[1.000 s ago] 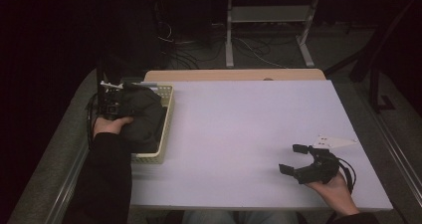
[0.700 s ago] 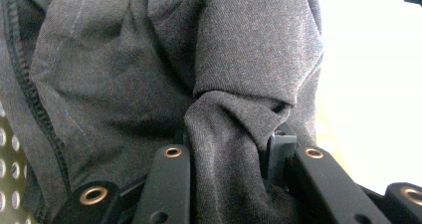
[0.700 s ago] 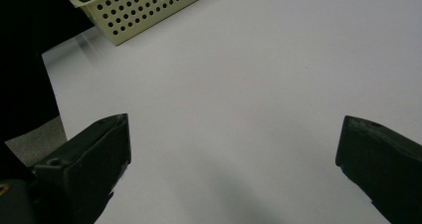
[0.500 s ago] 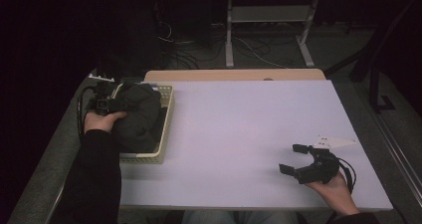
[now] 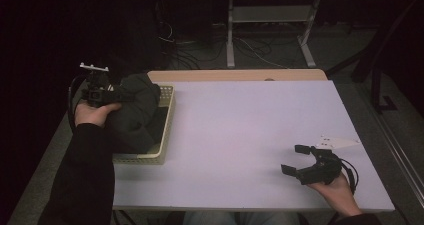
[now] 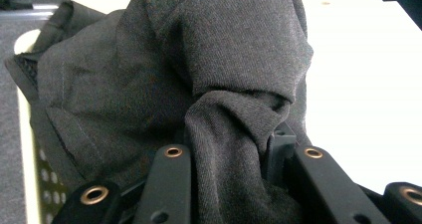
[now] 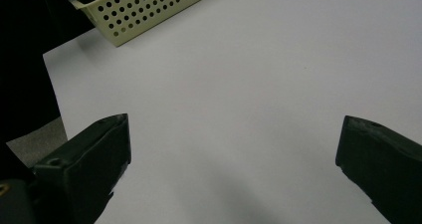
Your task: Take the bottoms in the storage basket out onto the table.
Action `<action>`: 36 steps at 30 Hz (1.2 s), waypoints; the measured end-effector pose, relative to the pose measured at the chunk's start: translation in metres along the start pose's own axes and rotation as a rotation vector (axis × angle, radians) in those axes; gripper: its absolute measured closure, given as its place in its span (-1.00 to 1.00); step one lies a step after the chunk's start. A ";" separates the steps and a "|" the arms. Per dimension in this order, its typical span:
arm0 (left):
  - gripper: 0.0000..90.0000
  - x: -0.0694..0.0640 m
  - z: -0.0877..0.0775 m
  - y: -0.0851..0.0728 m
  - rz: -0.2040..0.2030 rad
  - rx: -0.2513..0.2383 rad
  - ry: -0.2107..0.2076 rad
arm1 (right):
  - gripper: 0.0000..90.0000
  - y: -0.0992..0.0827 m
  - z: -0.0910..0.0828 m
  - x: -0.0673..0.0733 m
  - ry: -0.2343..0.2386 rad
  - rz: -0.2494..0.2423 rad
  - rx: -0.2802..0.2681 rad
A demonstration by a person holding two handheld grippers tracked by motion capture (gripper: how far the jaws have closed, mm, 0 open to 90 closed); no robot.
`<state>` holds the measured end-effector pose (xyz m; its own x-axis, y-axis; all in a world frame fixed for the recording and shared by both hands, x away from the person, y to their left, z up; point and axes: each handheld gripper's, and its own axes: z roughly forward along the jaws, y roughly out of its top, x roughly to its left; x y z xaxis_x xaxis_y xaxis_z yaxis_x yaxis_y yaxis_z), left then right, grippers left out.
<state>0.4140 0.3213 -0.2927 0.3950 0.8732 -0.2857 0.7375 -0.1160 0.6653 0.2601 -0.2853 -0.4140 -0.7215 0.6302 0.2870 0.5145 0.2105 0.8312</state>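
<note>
A dark grey knit garment (image 5: 134,116) lies heaped in a pale yellow perforated basket (image 5: 161,144) at the table's (image 5: 240,135) left edge, bulging above the rim, one bunched fold pinched between the jaws of the left claw (image 5: 116,96).

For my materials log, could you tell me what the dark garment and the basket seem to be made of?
Dark garment: soft, matte knit fabric, judging by its fine weave and folds. Basket: probably pale yellow moulded plastic, given its even round perforations and smooth rim.
</note>
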 end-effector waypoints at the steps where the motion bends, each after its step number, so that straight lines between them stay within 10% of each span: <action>1: 0.55 0.000 -0.002 0.001 0.005 -0.002 -0.001 | -0.99 0.000 0.000 0.000 0.000 0.000 -0.001; 36: 0.56 -0.015 -0.056 0.051 0.092 -0.038 -0.011 | -0.99 -0.001 -0.002 -0.002 -0.003 0.012 -0.005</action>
<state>0.4149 0.3284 -0.2163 0.4667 0.8541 -0.2294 0.6762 -0.1774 0.7150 0.2604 -0.2884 -0.4151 -0.7136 0.6351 0.2958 0.5210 0.1987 0.8301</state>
